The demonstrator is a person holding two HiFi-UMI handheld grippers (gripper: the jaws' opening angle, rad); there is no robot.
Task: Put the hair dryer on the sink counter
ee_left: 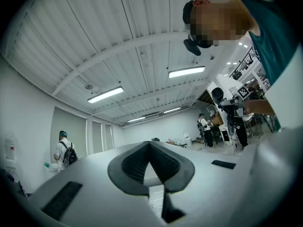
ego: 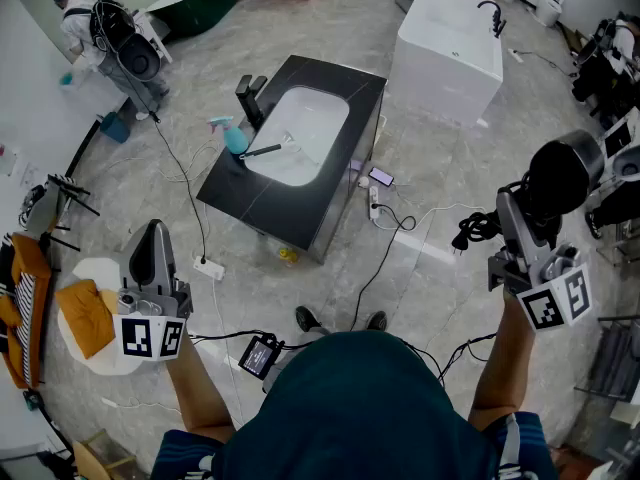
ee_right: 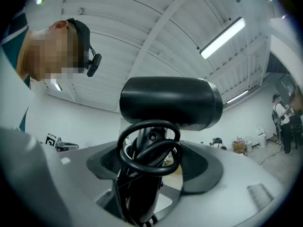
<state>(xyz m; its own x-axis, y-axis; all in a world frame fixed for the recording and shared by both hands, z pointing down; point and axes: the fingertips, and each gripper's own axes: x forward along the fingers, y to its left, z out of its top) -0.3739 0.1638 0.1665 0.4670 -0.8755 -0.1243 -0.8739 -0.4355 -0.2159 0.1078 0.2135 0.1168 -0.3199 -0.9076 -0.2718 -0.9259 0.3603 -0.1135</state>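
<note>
A black hair dryer point(ego: 558, 178) stands upright in my right gripper point(ego: 520, 218), which is shut on its handle at the right of the head view. In the right gripper view the dryer's barrel point(ee_right: 170, 102) lies across the top. Its coiled cord point(ee_right: 149, 150) loops in front of the handle between the pads of the right gripper point(ee_right: 152, 161). The plug point(ego: 466, 234) dangles beside the gripper. The black sink counter point(ego: 345, 86) with a white basin point(ego: 300, 133) stands on the floor ahead, well away from both grippers. My left gripper point(ego: 152, 236) point(ee_left: 149, 144) points up, shut and empty.
On the counter are a black faucet point(ego: 250, 98) and a blue spray bottle point(ego: 232, 136). A white tub point(ego: 450, 48) stands behind it to the right. A phone point(ego: 381, 176), a power strip point(ego: 208, 266) and cables lie on the floor. A person with a backpack point(ego: 110, 38) works at far left.
</note>
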